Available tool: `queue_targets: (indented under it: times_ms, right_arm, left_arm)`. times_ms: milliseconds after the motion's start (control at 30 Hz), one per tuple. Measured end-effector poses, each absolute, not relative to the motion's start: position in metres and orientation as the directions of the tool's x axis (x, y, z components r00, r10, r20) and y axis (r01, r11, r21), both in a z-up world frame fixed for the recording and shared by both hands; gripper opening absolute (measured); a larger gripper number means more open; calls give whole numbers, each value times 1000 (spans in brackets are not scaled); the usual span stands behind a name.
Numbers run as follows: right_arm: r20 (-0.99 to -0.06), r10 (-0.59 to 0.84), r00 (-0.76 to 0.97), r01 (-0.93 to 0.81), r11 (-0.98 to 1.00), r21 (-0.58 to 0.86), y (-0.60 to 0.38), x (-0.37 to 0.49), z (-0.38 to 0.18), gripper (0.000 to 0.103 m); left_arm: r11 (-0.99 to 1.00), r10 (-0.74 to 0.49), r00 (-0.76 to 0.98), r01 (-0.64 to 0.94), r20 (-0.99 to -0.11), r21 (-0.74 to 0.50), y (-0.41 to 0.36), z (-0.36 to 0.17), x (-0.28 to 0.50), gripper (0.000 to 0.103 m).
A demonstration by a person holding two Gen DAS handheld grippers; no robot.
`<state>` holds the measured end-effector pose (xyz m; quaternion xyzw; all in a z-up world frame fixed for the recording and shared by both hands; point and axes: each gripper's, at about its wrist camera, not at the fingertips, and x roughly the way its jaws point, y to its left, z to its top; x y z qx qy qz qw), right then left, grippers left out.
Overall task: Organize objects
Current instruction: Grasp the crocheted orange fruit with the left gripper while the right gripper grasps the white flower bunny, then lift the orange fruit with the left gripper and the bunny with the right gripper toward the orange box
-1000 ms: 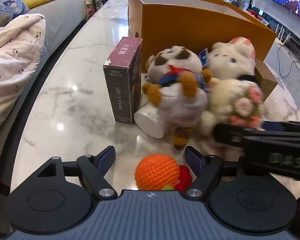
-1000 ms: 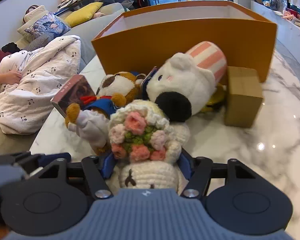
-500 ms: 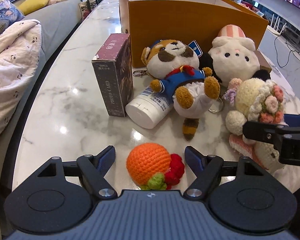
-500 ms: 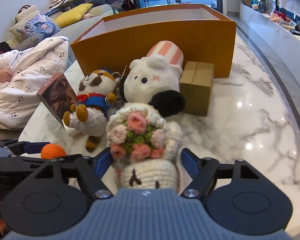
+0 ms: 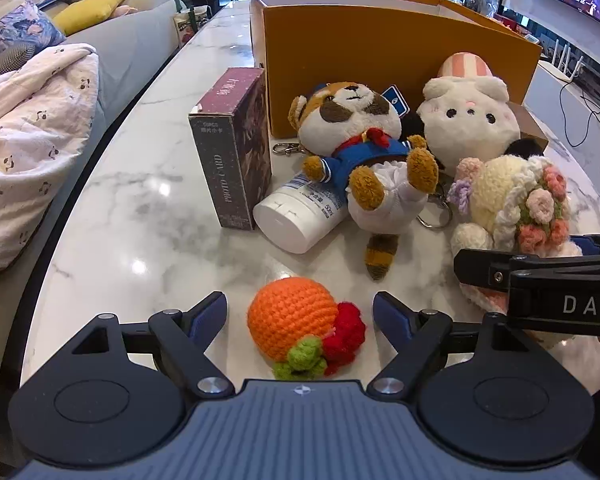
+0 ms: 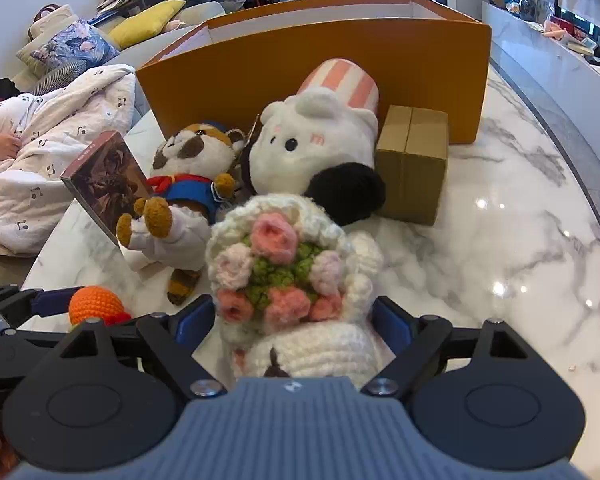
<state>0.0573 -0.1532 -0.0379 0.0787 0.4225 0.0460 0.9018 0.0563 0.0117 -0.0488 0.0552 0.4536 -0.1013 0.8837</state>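
Right fingers [image 6: 294, 322] opening around cream crochet doll [image 6: 296, 344] with pink-flower bouquet; left fingers [image 5: 300, 314] opening, orange crochet fruit [image 5: 290, 318] between.

Right tongs [image 6: 294, 322] opening, wider now around crocheted doll [image 6: 284, 268].

Both claws point forward and steeply downward, side by side. The left claw [image 5: 300, 314] has its jaws spread wide and opening further, with clear gaps on either side of what lies between them. The right claw [image 6: 294, 320], just beside it, is also opening, its blue pads [image 6: 390, 322] drawing apart.
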Motion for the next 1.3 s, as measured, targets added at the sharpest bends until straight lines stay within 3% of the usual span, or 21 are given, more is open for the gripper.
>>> queue_targets:
  times_ms: [100, 133, 167, 200, 500, 1300]
  right_arm:
    - [-753, 143, 643, -24, 986, 167, -152, 55, -38, 78]
    - [-752, 145, 643, -26, 985, 169, -151, 54, -38, 77]
    - [-751, 147, 644, -27, 985, 170, -151, 53, -38, 74]
    - [-751, 150, 643, -29, 985, 172, -151, 53, -37, 71]
    - [-748, 168, 642, -28, 980, 196, -153, 50, -35, 63]
    - [-710, 89, 699, -6, 993, 119, -157, 14, -13, 62]
  left_arm:
    - [971, -136, 558, 239, -818, 2, 10, -47, 55, 91]
    - [970, -138, 561, 243, -816, 4, 10, -46, 54, 81]
    - [968, -143, 568, 250, -811, 5, 10, -44, 52, 63]
    - [966, -145, 569, 257, -810, 8, 9, -44, 52, 62]
    - [959, -150, 557, 283, -817, 17, 6, -44, 50, 61]
    - [943, -185, 596, 330, -781, 29, -8, -28, 44, 60]
